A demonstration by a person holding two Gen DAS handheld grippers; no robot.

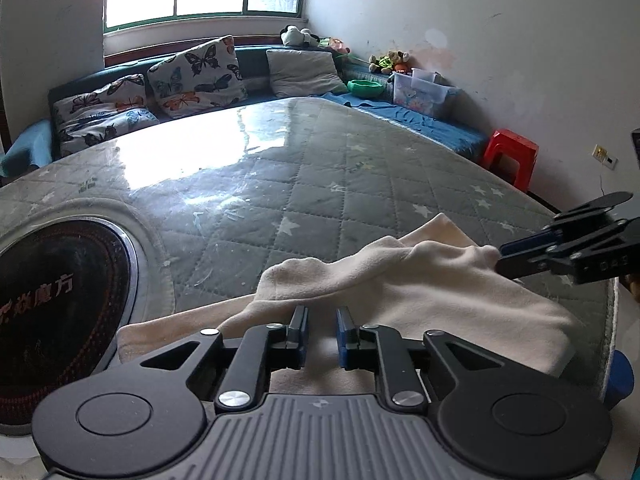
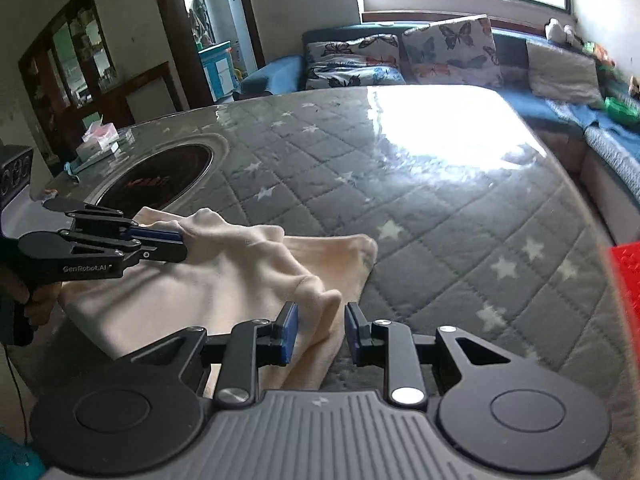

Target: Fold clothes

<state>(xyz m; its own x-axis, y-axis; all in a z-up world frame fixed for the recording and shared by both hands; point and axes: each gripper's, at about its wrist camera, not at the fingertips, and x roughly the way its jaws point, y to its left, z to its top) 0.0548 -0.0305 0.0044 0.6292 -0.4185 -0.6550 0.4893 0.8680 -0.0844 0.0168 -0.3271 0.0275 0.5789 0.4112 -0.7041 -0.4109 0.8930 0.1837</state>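
**Q:** Left wrist view: where is the cream garment [image 1: 400, 280], and why is it ridged?

**A:** It lies at the near edge of the bench [image 1: 320, 184], part of it hanging over that edge. It is rucked up between two pinch points, and the cloth rises towards each one, so the ridge is best read as tension between the two holds.

**Q:** State of each gripper?

**A:** The left gripper [image 1: 322, 312] is closed to a narrow gap on a fold at the garment's left end. The right gripper [image 2: 322, 310] has a thicker ridge of cloth between its pads, so its jaws stand a little wider. In the left wrist view its tips bite into the bunched cloth.

**Q:** Which stage is this?

**A:** Either a spreading-out or a folding-over, since a two-point hold on opposite ends suits both.

**Q:** Counts?

**A:** One garment and two grippers. One round induction hob [image 1: 60, 300] is set into the bench, left of the cloth. One red stool [image 1: 510, 156] stands beyond the bench's far right corner.
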